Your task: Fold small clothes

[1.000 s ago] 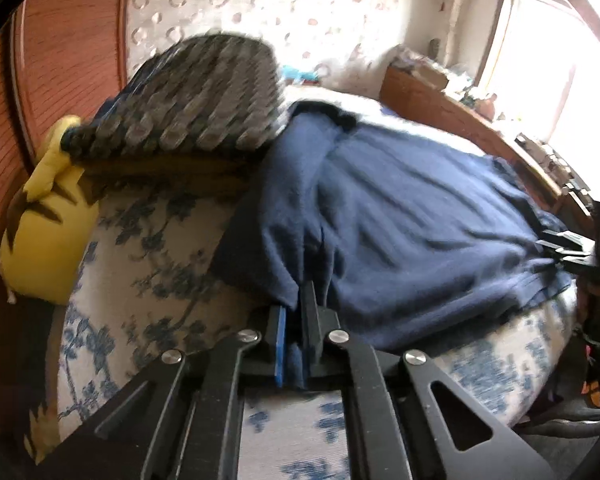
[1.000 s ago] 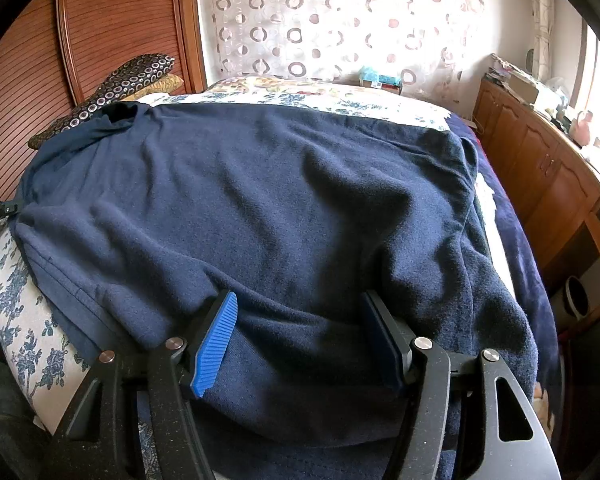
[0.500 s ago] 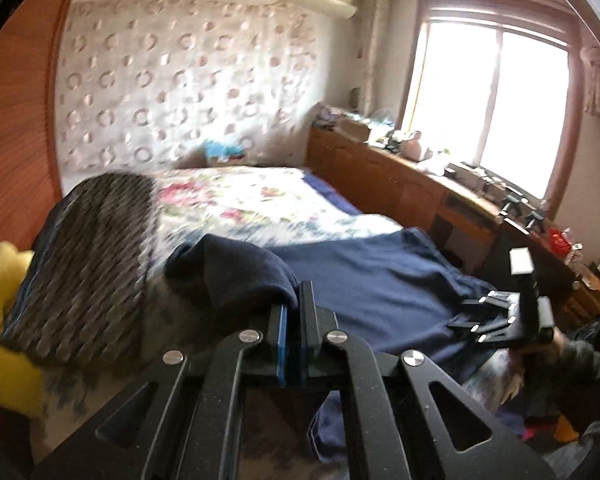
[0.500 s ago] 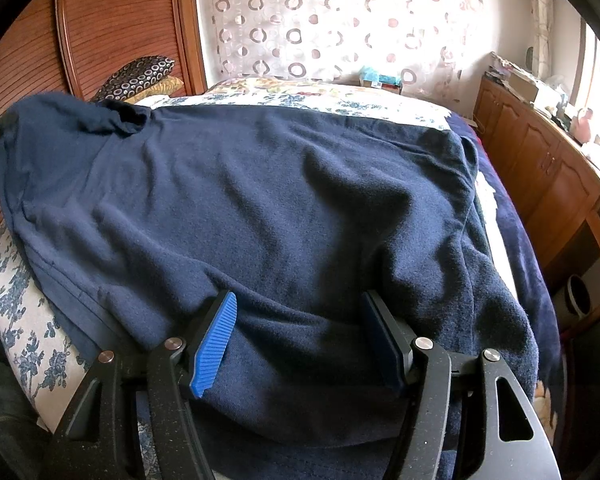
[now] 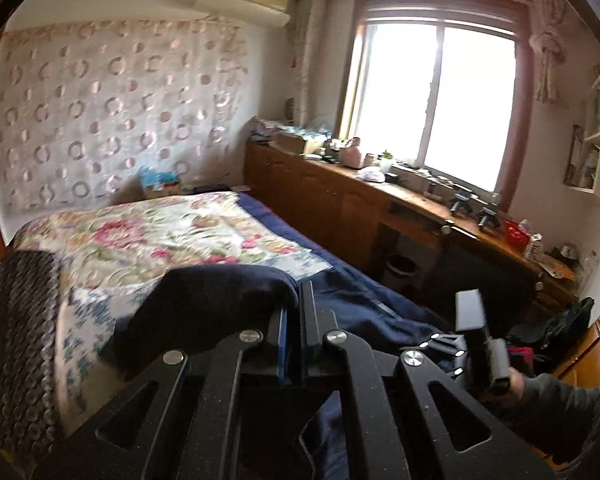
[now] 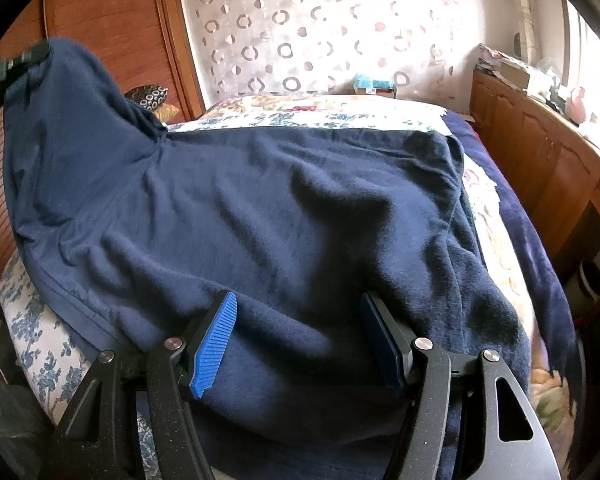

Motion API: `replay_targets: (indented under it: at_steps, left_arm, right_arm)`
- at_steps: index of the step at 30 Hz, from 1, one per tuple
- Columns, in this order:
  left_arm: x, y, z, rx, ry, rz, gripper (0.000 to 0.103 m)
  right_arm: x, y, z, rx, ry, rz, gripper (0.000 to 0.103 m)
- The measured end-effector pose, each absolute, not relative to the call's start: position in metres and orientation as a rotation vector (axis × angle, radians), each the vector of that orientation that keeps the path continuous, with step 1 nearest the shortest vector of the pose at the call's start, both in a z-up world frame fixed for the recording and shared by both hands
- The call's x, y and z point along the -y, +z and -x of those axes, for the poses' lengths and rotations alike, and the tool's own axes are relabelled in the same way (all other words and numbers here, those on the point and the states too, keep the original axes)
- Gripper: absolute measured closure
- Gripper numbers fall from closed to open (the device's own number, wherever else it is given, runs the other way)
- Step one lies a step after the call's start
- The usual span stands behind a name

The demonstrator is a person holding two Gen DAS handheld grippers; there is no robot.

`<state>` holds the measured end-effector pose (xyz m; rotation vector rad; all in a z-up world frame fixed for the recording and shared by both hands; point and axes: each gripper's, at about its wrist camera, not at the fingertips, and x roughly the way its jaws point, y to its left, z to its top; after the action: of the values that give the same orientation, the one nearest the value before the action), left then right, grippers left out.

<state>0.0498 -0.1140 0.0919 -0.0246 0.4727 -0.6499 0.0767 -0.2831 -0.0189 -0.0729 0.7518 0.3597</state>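
Right wrist view, left to right. At the upper left edge of the frame I see my left tool (image 6: pixel 28 58), its jaws pressed together on one corner of the navy garment (image 6: pixel 260 216), which it holds raised in front of the wooden headboard (image 6: pixel 100 20). From that corner the cloth slopes down to the right and lies spread over the floral bed (image 6: pixel 32 320), filling the middle of the frame. At the bottom centre my right tool (image 6: pixel 300 332) stands with its jaws apart, one blue pad (image 6: pixel 214 344) on each side of a bulge of the garment's near edge; the cloth lies between the pads, and I cannot tell whether they press on it. A wooden cabinet (image 6: pixel 540 152) runs along the right edge.

Left wrist view. A patterned pillow (image 5: pixel 16 340) sits at lower left; the garment's pinched fold hangs over my left tool's closed jaws at centre; my right tool shows at lower right, below the window (image 5: pixel 432 100).
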Motion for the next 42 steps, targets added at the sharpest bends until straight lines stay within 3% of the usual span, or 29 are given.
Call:
replay_targets:
  at_steps: [5, 8, 9, 12, 14, 16, 17, 35, 42]
  left_arm:
    - [0.133, 0.089, -0.054, -0.525, -0.655, -0.012, 0.097]
    - [0.135, 0.079, -0.053, -0.538, -0.638, -0.055, 0.078]
    - [0.135, 0.076, -0.055, -0.543, -0.634, -0.056, 0.064]
    - [0.123, 0.063, -0.059, -0.584, -0.613, -0.055, 0.056]
    - [0.12, 0.053, -0.059, -0.606, -0.59, -0.055, 0.047]
    - [0.113, 0.042, -0.058, -0.628, -0.575, -0.048, 0.03]
    - [0.109, 0.038, -0.058, -0.634, -0.568, -0.045, 0.028]
    - [0.048, -0.017, -0.036, -0.688, -0.383, 0.005, 0.026]
    - [0.043, -0.026, -0.031, -0.688, -0.354, -0.011, 0.026]
  right_arm:
    - [0.282, -0.02, -0.075, -0.748, 0.355, 0.078, 0.037]
    - [0.281, -0.018, -0.073, -0.744, 0.351, 0.077, 0.037]
    - [0.281, -0.018, -0.073, -0.744, 0.351, 0.075, 0.037]
    - [0.283, -0.017, -0.072, -0.736, 0.349, 0.068, 0.037]
    - [0.284, -0.016, -0.072, -0.733, 0.346, 0.066, 0.037]
    - [0.283, -0.015, -0.072, -0.731, 0.339, 0.07, 0.037]
    - [0.282, -0.014, -0.071, -0.726, 0.335, 0.075, 0.037]
    - [0.234, 0.011, -0.093, -0.675, 0.437, 0.084, 0.037]
    - [0.237, 0.002, -0.103, -0.701, 0.436, 0.027, 0.032]
